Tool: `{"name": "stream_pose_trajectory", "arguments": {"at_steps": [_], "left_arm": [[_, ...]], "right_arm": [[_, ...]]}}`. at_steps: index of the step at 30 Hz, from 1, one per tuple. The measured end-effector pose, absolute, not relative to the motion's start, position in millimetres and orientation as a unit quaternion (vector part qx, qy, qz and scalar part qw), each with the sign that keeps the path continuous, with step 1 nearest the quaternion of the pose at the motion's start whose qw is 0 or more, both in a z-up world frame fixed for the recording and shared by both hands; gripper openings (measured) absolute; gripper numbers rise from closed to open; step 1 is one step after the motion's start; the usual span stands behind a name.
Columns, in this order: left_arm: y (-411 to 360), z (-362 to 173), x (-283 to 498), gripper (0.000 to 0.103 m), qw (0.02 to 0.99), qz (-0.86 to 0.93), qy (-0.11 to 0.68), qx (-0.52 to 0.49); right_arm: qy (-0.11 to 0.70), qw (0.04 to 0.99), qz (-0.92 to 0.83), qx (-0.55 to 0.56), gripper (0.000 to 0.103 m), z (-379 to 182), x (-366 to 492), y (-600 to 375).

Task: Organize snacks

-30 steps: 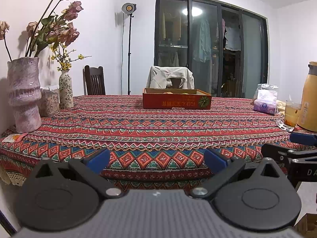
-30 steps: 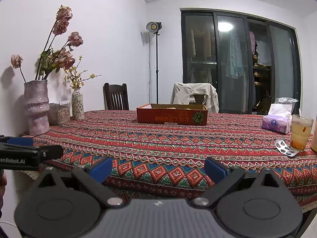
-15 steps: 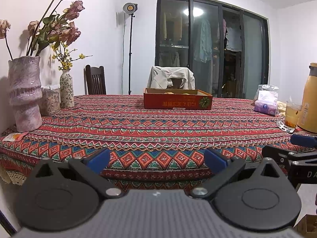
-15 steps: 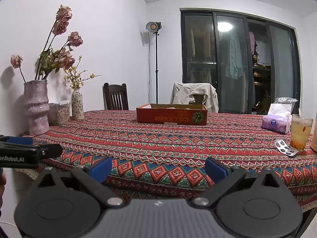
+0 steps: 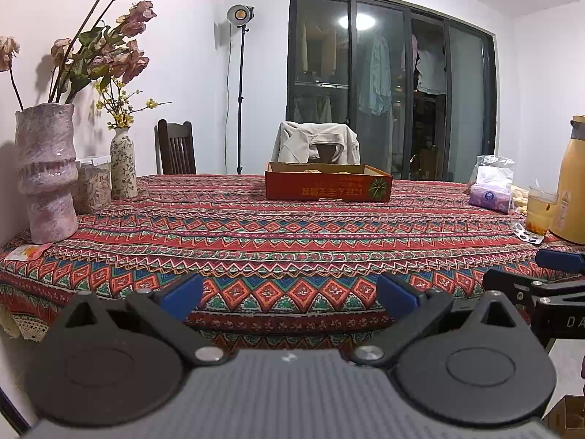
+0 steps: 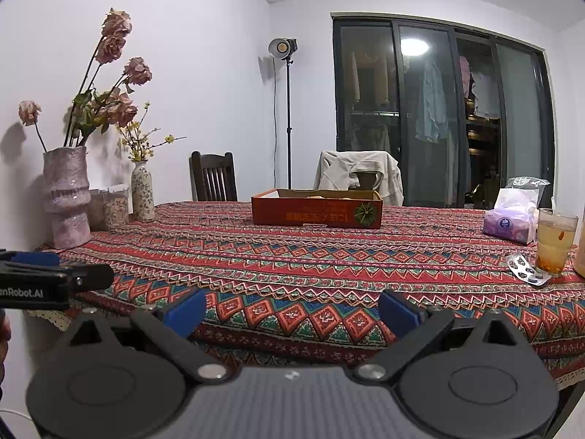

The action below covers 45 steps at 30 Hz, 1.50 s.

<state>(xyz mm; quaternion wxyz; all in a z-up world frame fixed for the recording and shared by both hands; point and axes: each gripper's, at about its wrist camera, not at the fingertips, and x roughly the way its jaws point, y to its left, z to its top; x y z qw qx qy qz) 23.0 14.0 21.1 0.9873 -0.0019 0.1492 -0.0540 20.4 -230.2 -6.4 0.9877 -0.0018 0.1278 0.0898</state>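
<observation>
I hold both tongs at the near edge of the tabletop, each spread wide and pinching nothing: the left gripper (image 5: 289,294) and the right gripper (image 6: 292,309) side by side, level with the patterned cloth (image 5: 292,241). Straight ahead, well apart from both, the red box (image 5: 328,186) sits toward the far edge, its long axis running across my line of reach; something pale lies inside, too low to identify. In my judgement neither hand is clearly nearer, though the box lies a shade left of centre in the right view. Tissues (image 6: 509,219) and a glass (image 6: 555,241) stand at the right edge, vases (image 5: 47,172) at the left.
</observation>
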Motion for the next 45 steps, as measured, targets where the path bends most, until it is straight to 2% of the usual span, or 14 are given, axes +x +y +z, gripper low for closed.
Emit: {"name": "stream_pose_trajectory", "arguments": {"at_steps": [45], "left_arm": [[13.9,19.2,22.8,0.103,0.987,-0.051,0.150,-0.004]], "right_arm": [[0.133,0.987,0.095,-0.011,0.101,-9.1,21.9,-227.2]]}}
